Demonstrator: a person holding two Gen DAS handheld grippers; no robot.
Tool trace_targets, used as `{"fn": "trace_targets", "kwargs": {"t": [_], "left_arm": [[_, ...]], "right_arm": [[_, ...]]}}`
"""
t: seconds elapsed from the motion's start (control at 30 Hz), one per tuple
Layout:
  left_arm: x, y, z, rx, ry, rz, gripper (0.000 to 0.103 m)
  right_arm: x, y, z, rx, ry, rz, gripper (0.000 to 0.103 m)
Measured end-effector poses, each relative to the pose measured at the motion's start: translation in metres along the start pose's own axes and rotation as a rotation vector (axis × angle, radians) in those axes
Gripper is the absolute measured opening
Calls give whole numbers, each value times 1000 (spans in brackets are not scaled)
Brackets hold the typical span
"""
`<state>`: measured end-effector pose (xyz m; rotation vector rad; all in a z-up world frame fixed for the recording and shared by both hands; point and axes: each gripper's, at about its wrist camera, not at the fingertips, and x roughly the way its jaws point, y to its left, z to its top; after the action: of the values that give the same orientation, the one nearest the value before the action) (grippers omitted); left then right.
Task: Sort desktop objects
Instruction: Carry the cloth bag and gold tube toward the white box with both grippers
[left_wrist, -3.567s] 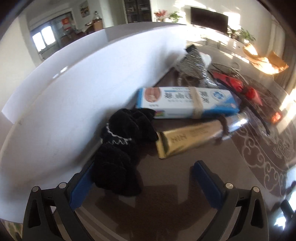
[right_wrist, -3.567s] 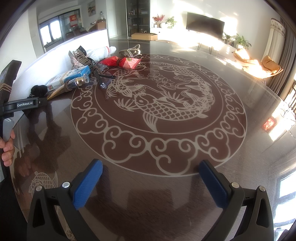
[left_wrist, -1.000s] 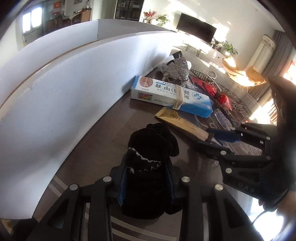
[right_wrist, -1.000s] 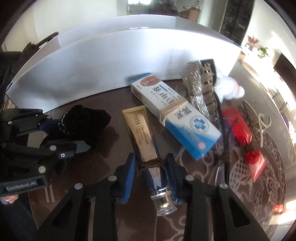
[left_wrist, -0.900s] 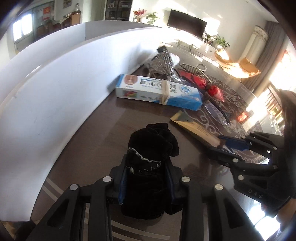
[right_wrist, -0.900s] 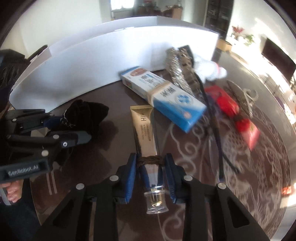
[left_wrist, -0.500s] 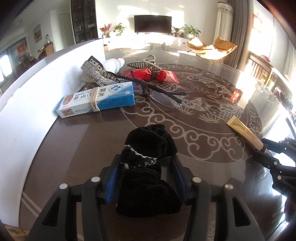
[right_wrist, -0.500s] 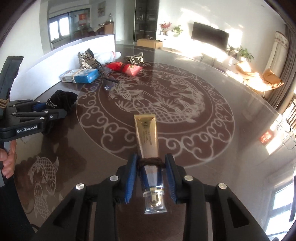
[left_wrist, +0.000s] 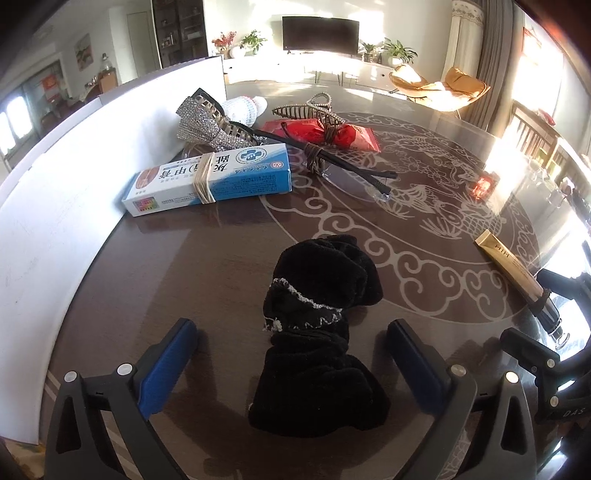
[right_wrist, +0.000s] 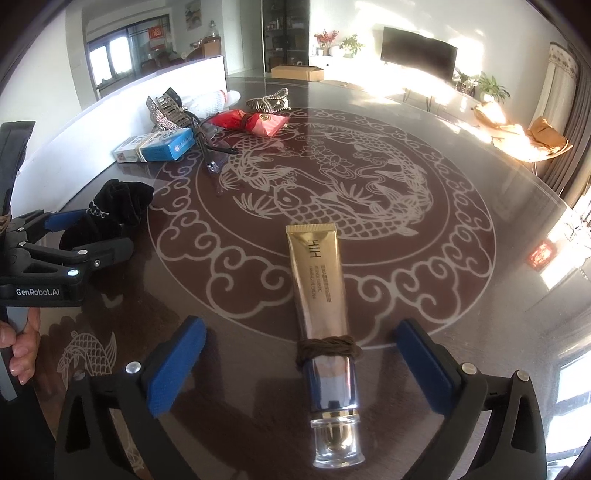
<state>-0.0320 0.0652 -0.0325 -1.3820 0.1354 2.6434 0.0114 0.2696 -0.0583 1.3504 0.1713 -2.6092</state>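
Lying flat on the glossy table (right_wrist: 461, 206), the gold tube (right_wrist: 319, 288) sits between the spread blue pads of the right gripper (right_wrist: 299, 365), untouched by either; the jaws have just been opening. To its left, the black cloth bundle (left_wrist: 317, 321) rests on the table between the equally wide pads of the left gripper (left_wrist: 291, 358), which have also just opened and stand clear of it. Farther back, beside the white board (left_wrist: 74, 177), lie the blue box (left_wrist: 210, 179), a pair of glasses (left_wrist: 351, 173), a red packet (left_wrist: 325, 134) and a silver hair clip (left_wrist: 207, 123).
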Motion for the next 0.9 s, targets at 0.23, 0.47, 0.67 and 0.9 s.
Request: {"fn": "trace_targets", "kwargs": {"t": [0.23,0.47,0.67,0.9], "left_arm": [[-1,0,0,6,4,-8,103],[0,4,4,98,37,-68,103],[0,16,5,126,68,-83,103],[-8,28,13,114,3,-107,32]], "right_arm": [[0,0,0,0,0,0,103],[1,0,2,-12,12,7,103],[6,-4,15,-88,170,56,103],[-10,-12,19,-56,211,87,29]]}}
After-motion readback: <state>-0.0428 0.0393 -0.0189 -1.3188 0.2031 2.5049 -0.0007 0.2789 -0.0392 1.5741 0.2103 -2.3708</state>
